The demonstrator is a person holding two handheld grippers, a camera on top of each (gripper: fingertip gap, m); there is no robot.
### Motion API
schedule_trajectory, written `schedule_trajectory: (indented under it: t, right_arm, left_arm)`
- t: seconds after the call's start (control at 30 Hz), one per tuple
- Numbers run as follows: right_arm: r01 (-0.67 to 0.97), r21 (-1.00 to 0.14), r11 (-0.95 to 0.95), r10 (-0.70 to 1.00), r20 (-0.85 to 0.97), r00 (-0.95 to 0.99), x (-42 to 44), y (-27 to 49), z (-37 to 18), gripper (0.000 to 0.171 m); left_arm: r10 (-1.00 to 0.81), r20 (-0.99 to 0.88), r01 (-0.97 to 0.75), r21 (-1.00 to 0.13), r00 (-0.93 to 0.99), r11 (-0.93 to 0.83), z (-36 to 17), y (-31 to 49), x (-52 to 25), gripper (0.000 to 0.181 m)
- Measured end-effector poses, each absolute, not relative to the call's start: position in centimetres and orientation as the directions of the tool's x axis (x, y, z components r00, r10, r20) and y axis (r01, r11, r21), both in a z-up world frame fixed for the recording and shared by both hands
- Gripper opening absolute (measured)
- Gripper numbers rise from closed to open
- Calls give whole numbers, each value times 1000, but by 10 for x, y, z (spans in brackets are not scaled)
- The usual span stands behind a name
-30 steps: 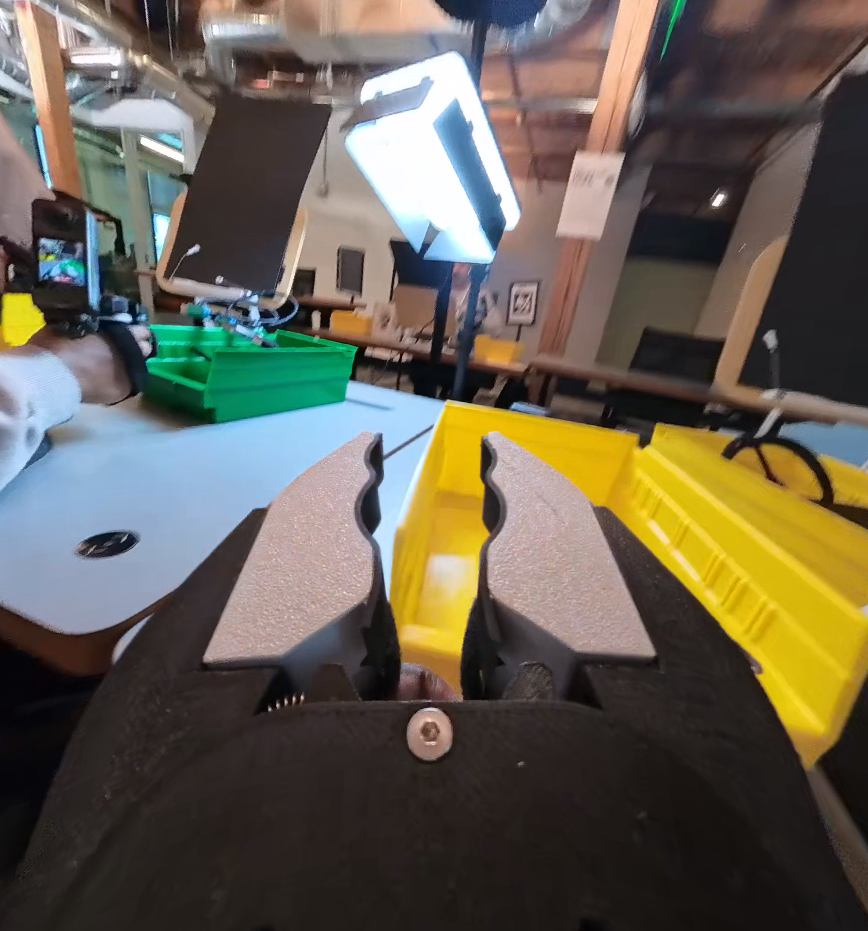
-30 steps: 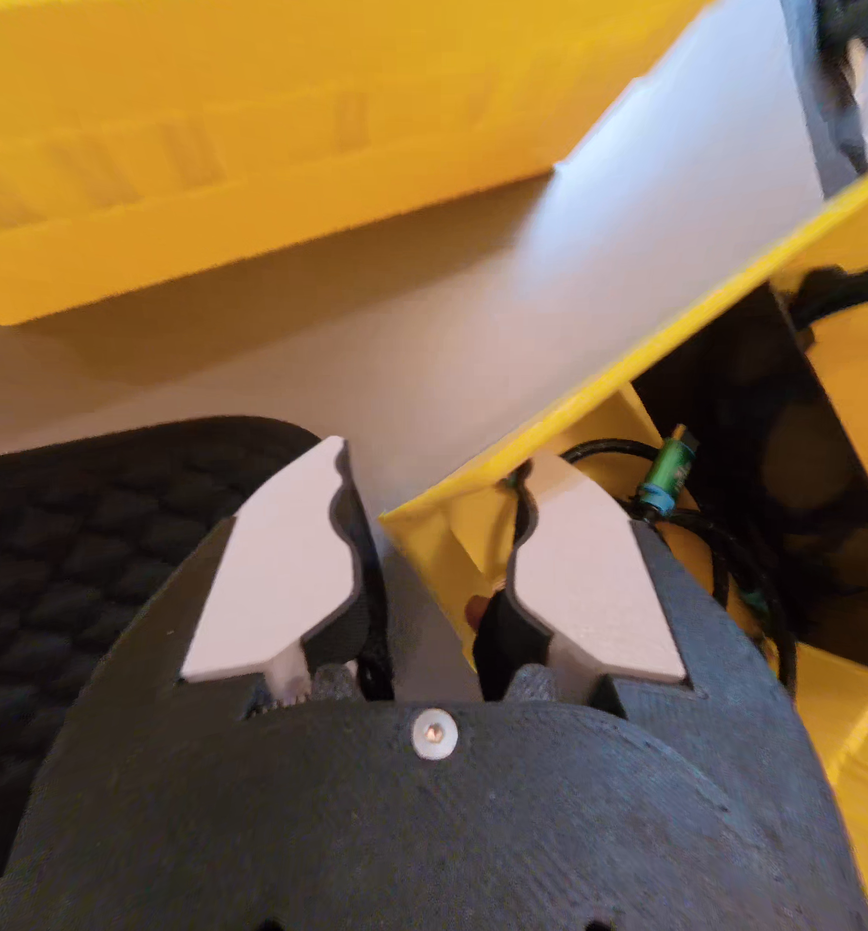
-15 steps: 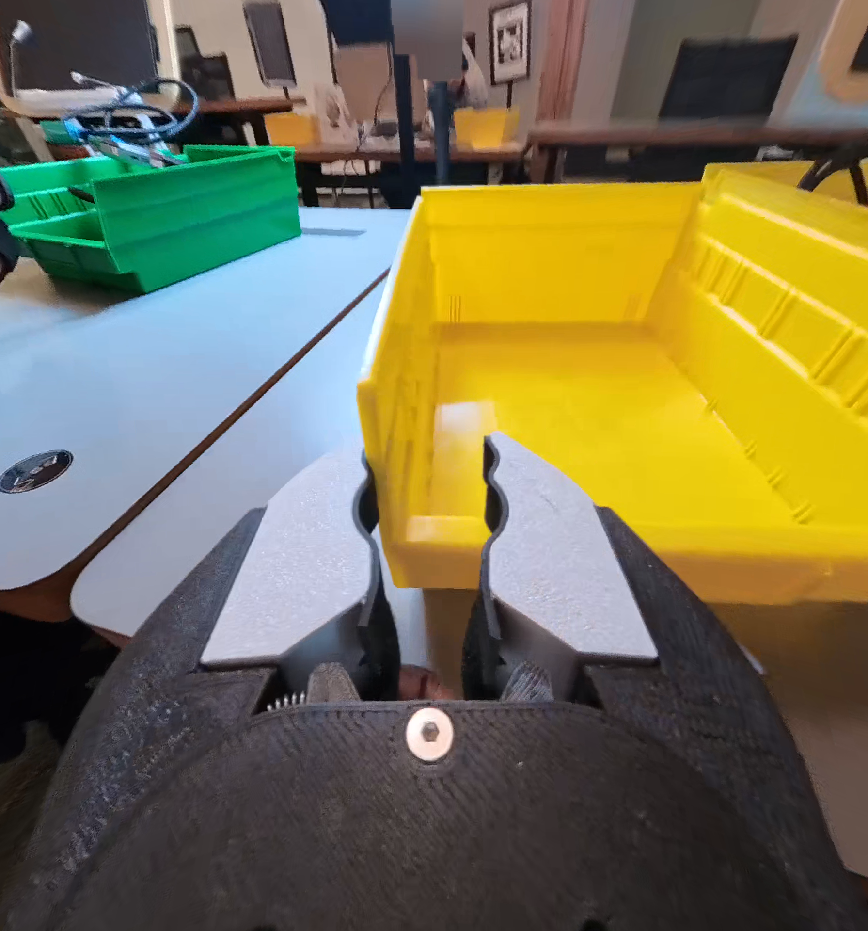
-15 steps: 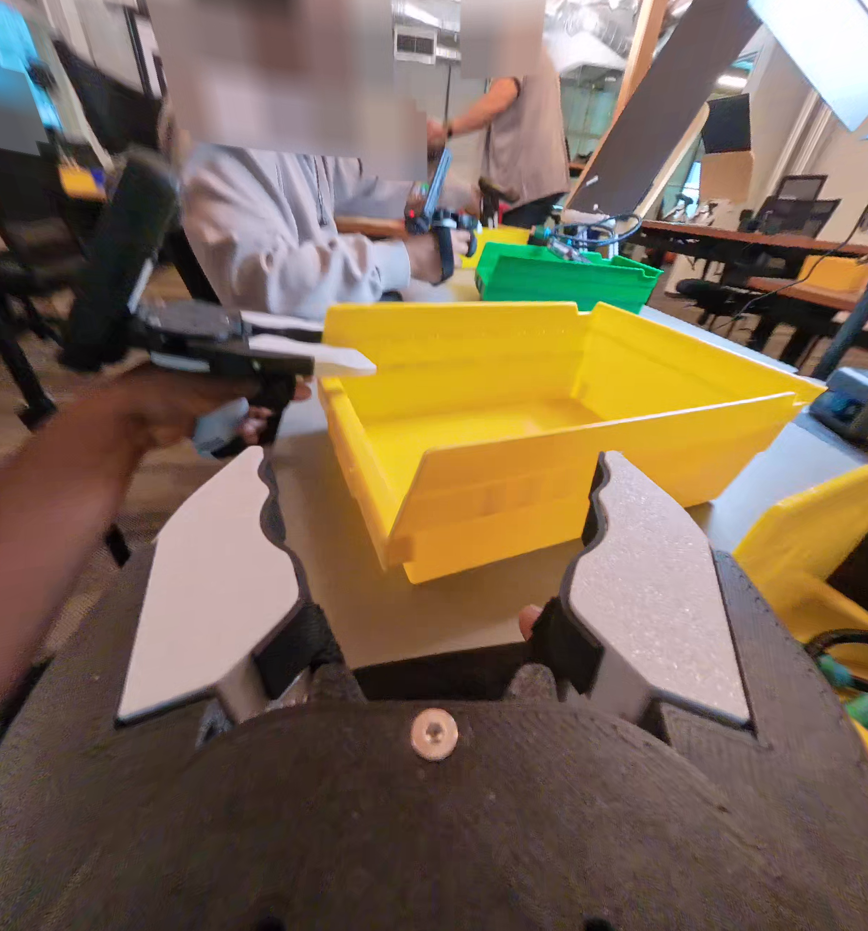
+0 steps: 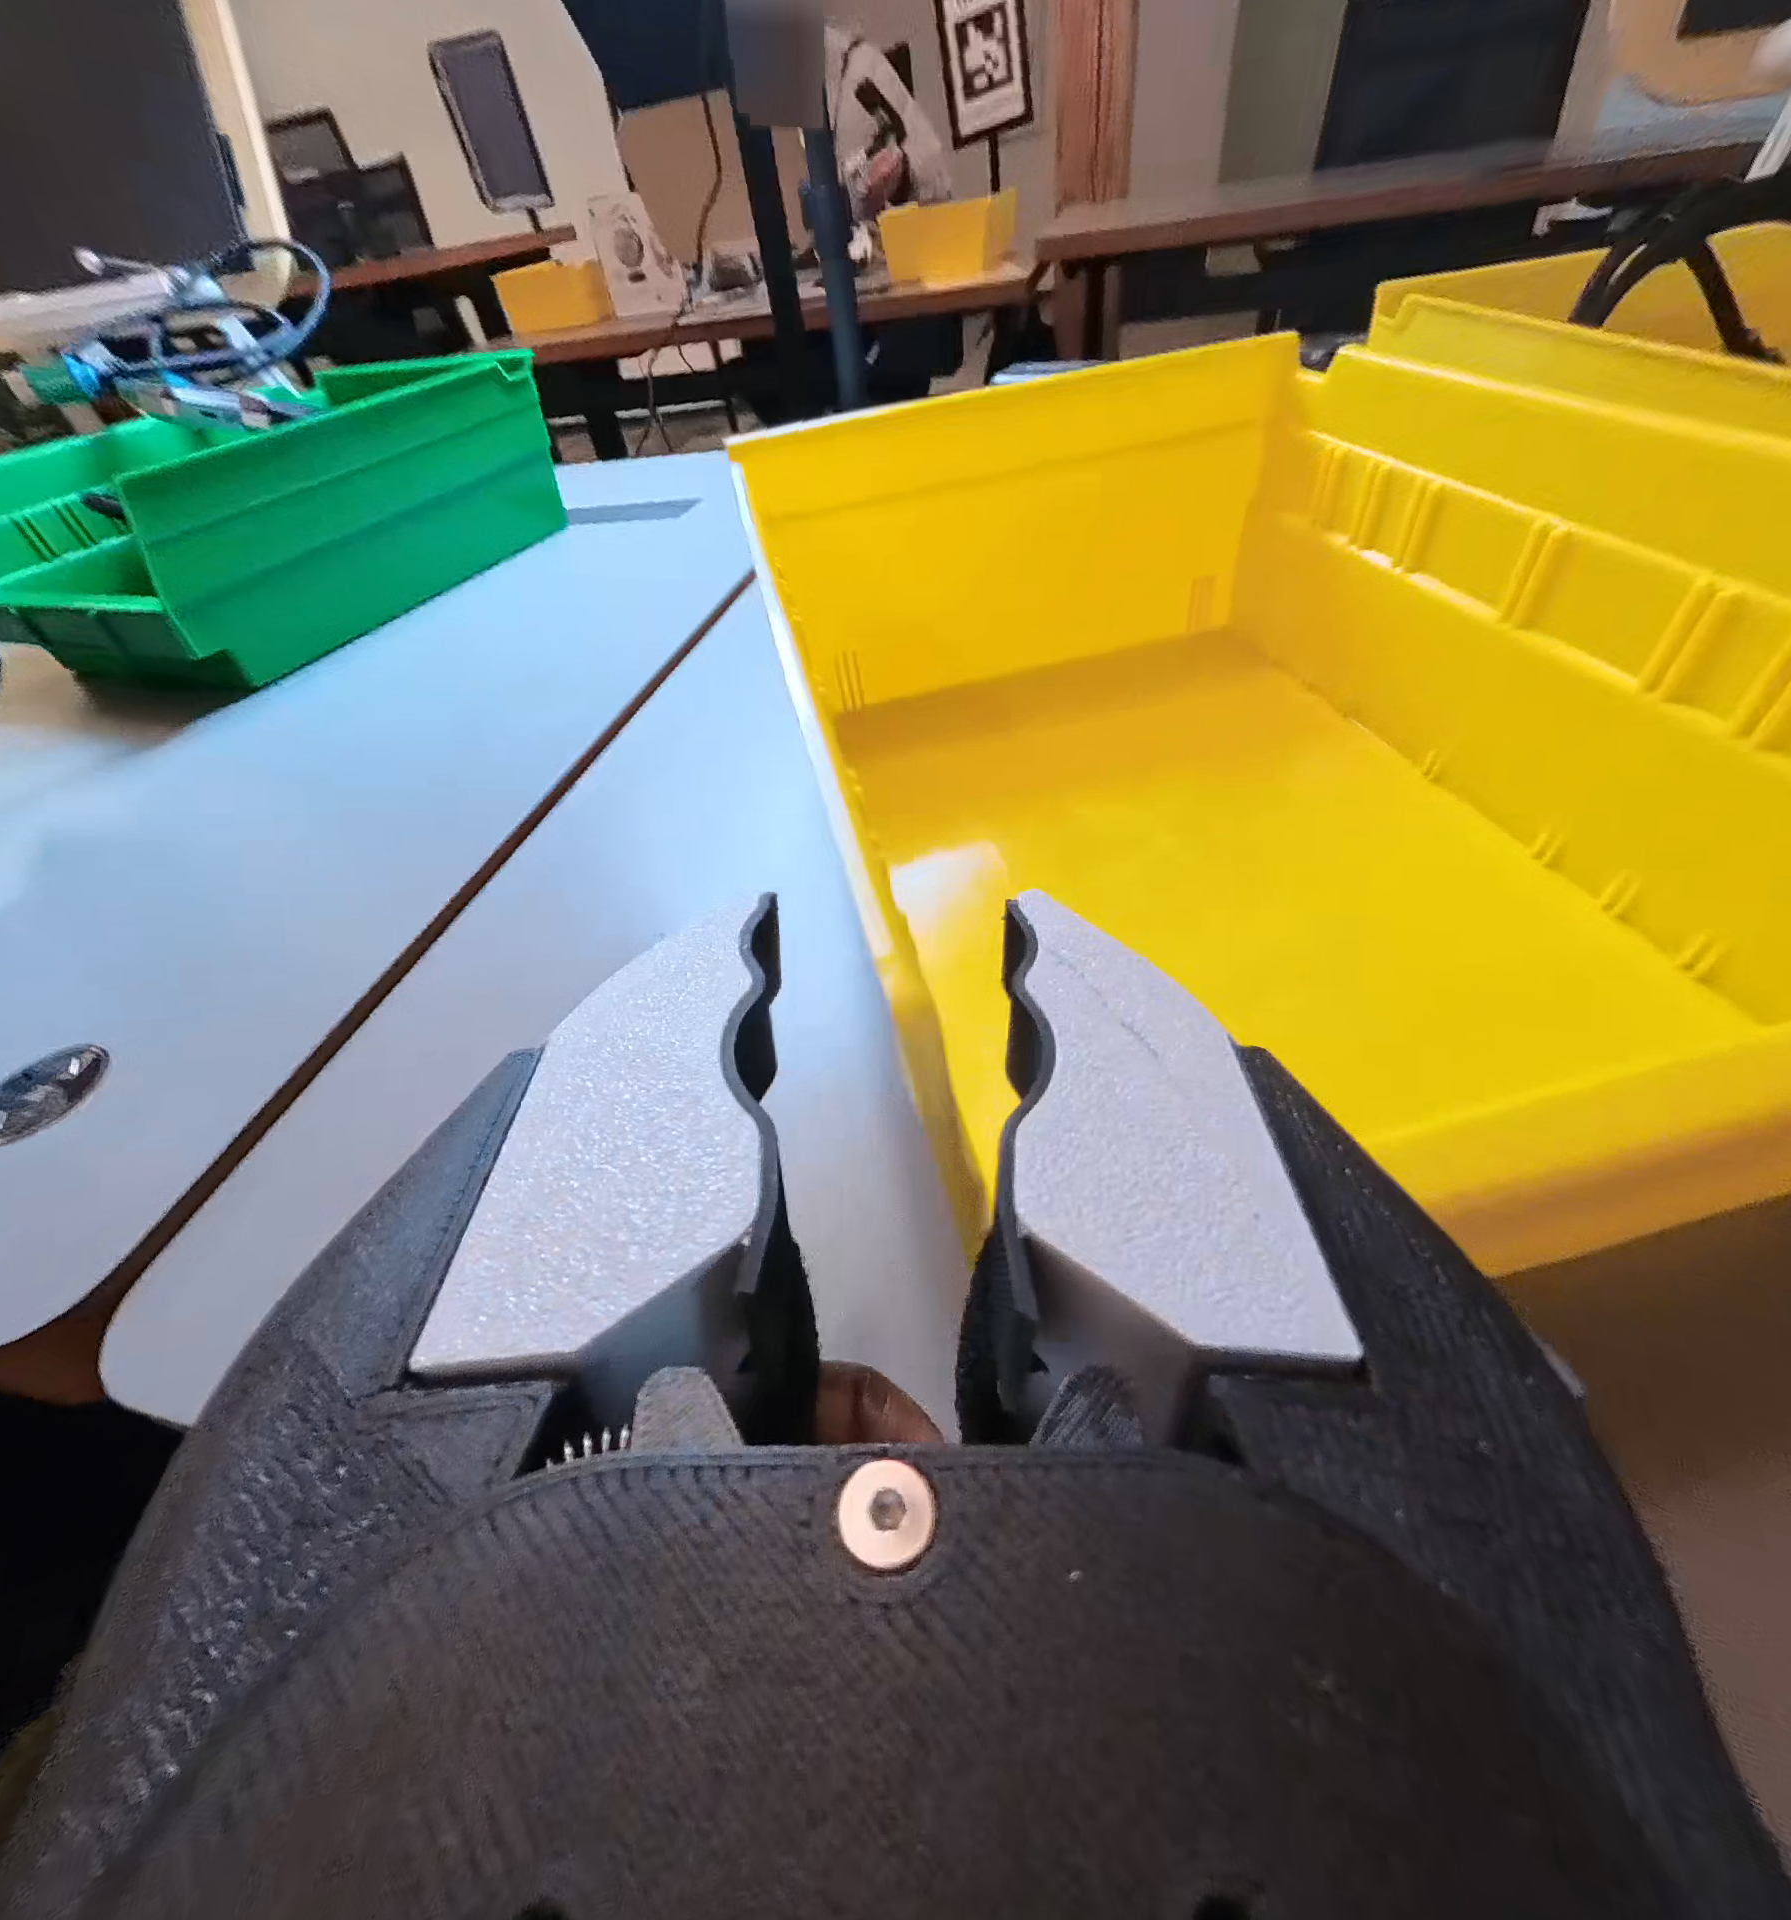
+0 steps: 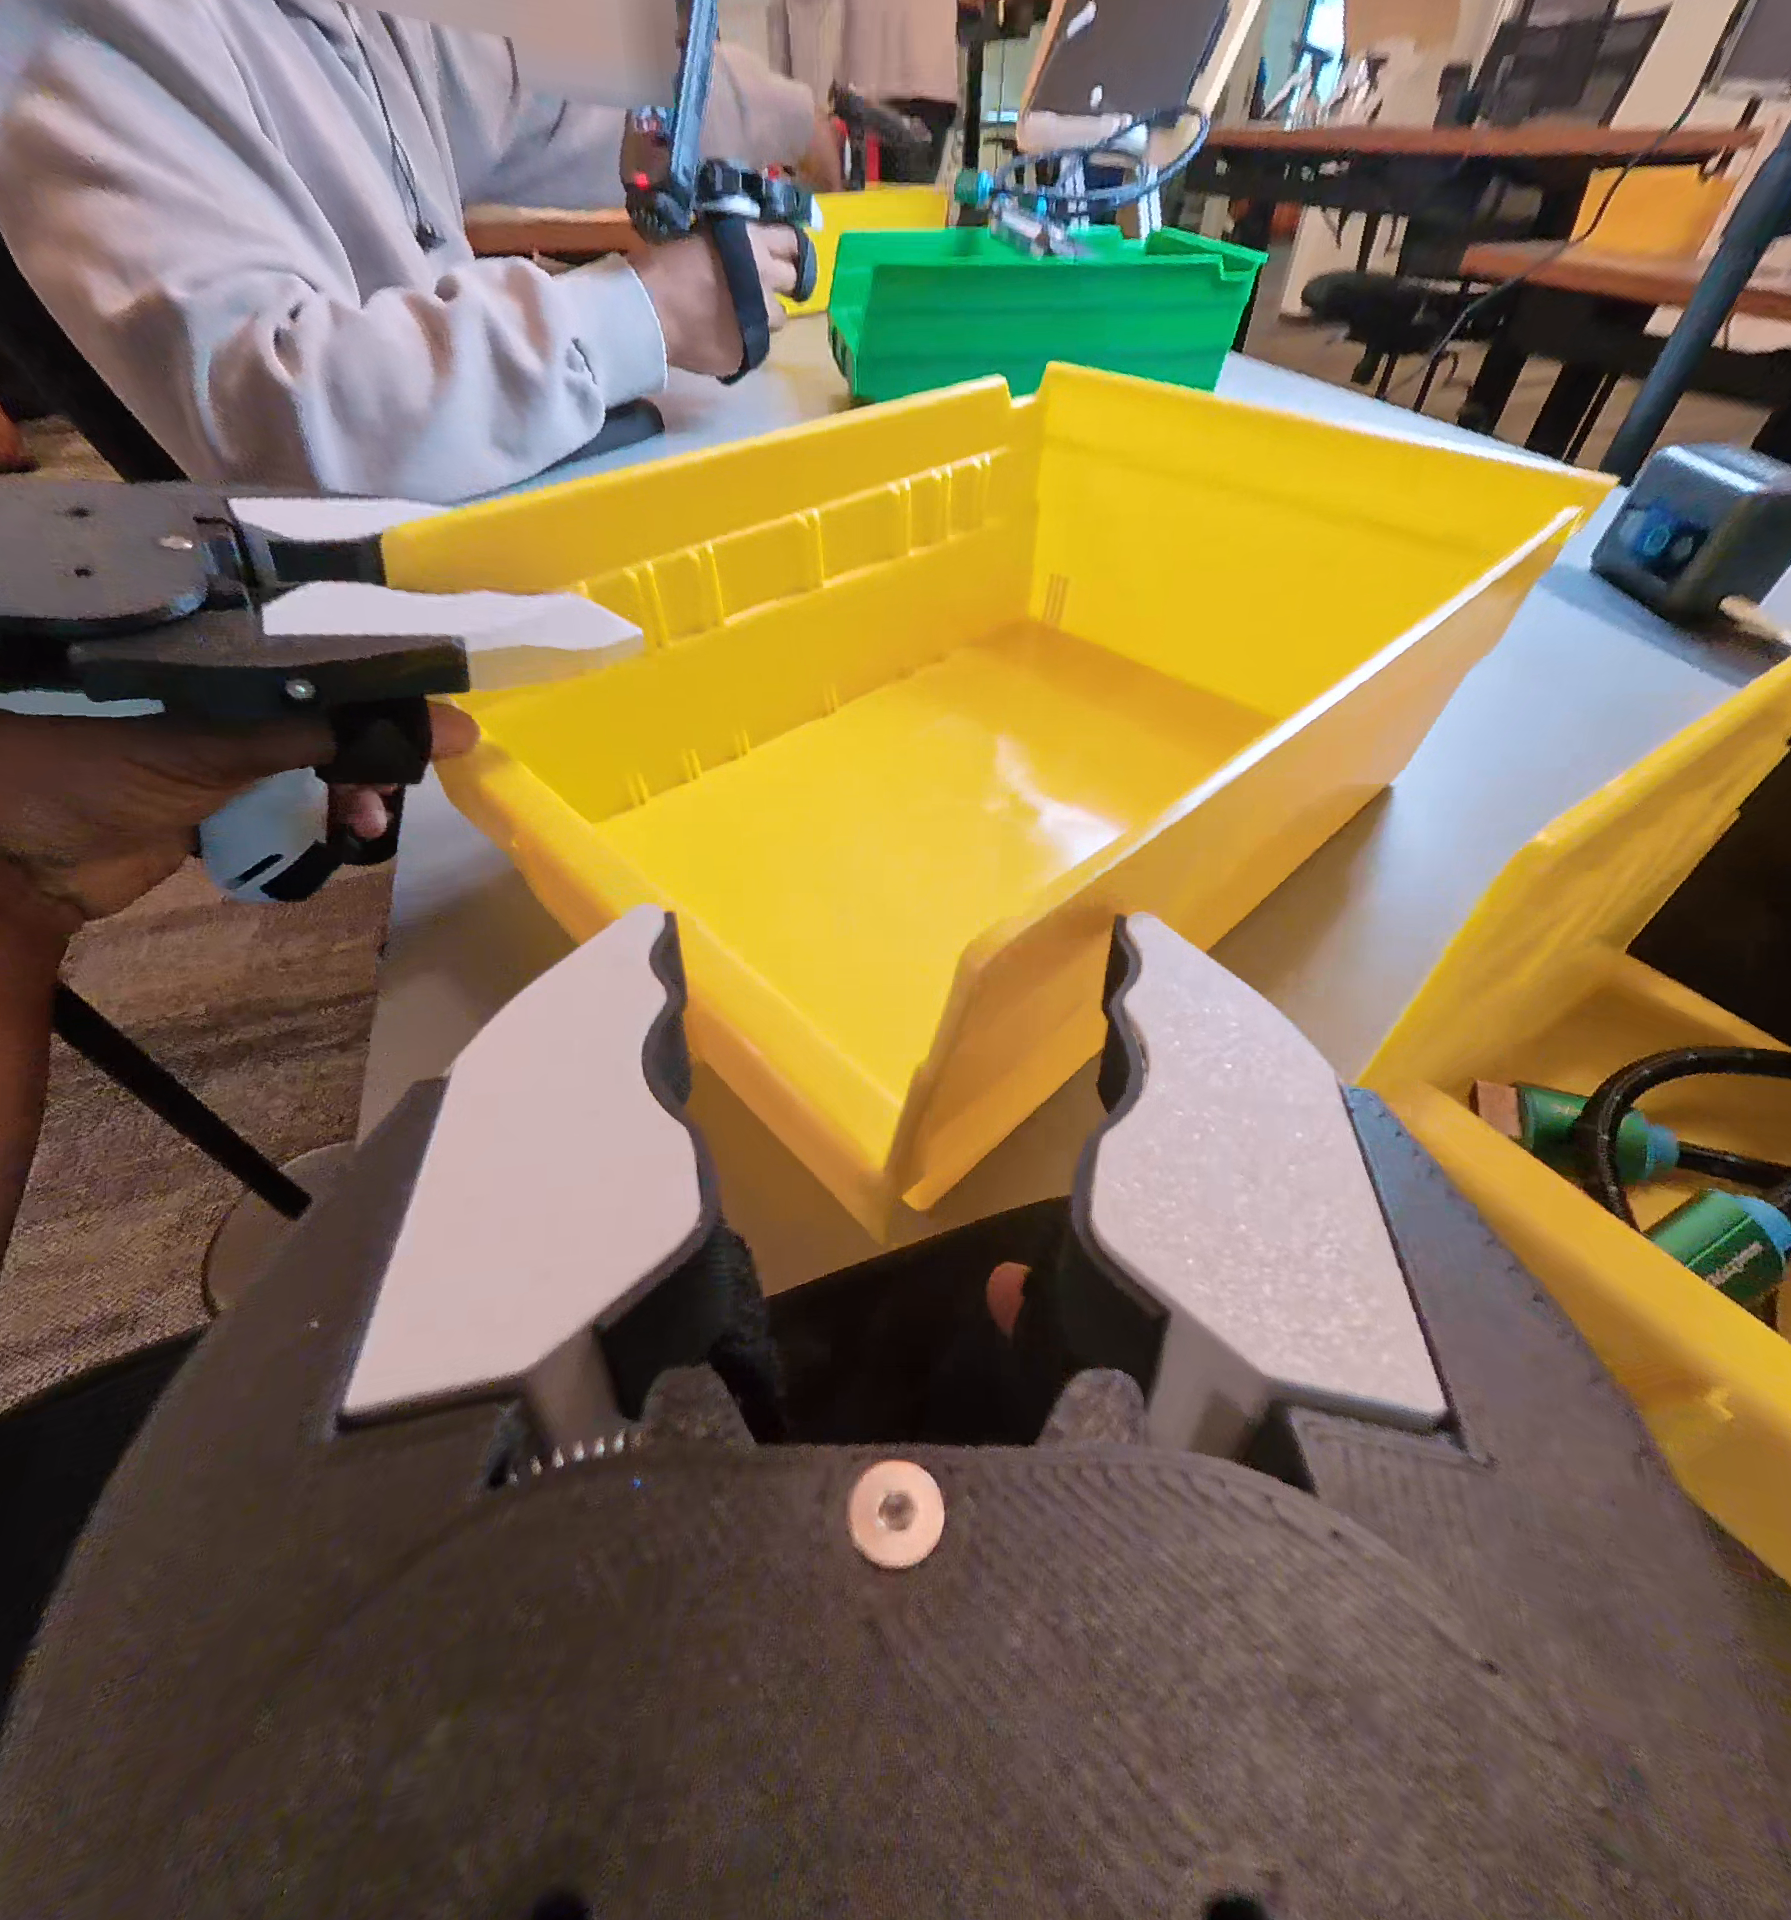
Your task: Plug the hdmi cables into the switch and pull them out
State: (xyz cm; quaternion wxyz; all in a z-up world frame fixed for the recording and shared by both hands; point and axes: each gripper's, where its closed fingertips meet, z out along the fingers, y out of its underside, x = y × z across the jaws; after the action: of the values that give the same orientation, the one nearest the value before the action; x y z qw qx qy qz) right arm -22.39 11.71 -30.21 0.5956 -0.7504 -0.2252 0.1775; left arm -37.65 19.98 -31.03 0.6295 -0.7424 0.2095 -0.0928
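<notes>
Cables: hdmi cables [image 6: 1639,1153] lie right of the empty yellow bin [image 6: 974,790].
Nearer: right gripper [image 6: 896,1023], released.
Left gripper [image 5: 886,961]: parted, empty, at that bin's left wall.

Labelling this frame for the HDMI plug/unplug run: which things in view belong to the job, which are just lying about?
Job:
- black HDMI cables with green plug ends
- right-hand yellow plastic bin holding them
- left gripper, right gripper, both open
- no switch clearly seen

Lying about:
- empty yellow plastic bin
- green plastic bin
- small grey box
</notes>
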Motion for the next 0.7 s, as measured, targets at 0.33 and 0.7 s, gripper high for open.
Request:
schedule_trajectory:
  t: [0.33, 0.7]
  right_arm:
    - [127, -942, -311, 529, -60, 846, -220, 126, -317, 34]
    - [363, -928, 86, 355, 369, 859, -184, 89, -223, 23]
  left_arm:
    - [-390, -56, -117, -984, 919, -135, -304, 200, -387, 5]
    - [-370, -90, -14, -979, 924, 203, -195, 148, -356, 6]
